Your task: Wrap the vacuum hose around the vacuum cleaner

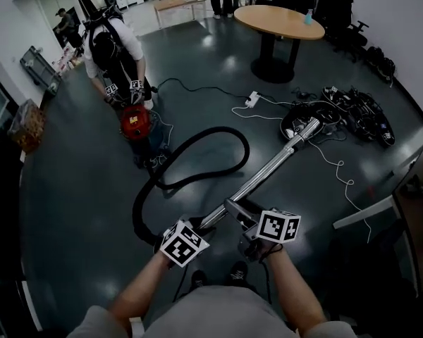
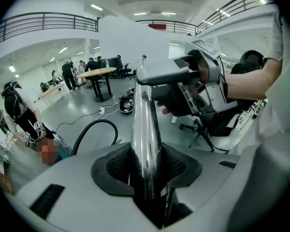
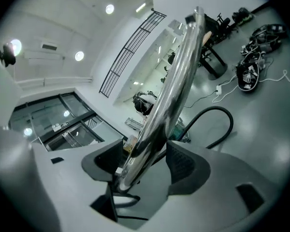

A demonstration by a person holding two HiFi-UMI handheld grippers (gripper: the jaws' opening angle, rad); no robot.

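A chrome vacuum wand [image 1: 268, 166] slants from my hands down to its floor head [image 1: 301, 127]. The black hose [image 1: 197, 160] loops over the dark floor towards the red vacuum cleaner [image 1: 134, 122] at the left. My left gripper [image 1: 204, 225] is shut on the wand [image 2: 145, 129], both pads [image 2: 176, 166] pressing the tube. My right gripper [image 1: 252, 224] sits at the wand's black handle end [image 2: 164, 74] and is open. In the right gripper view the wand [image 3: 174, 91] lies between the pads, against the left one, with a gap at the right pad [image 3: 186, 166]. The hose [image 3: 217, 120] curves behind.
Another person [image 1: 113, 48] bends over the red vacuum cleaner. A white power strip [image 1: 252, 98] and loose cables lie by a pile of black gear [image 1: 352, 115]. A round wooden table [image 1: 278, 21] stands at the back. An office chair [image 2: 203, 129] is at my right.
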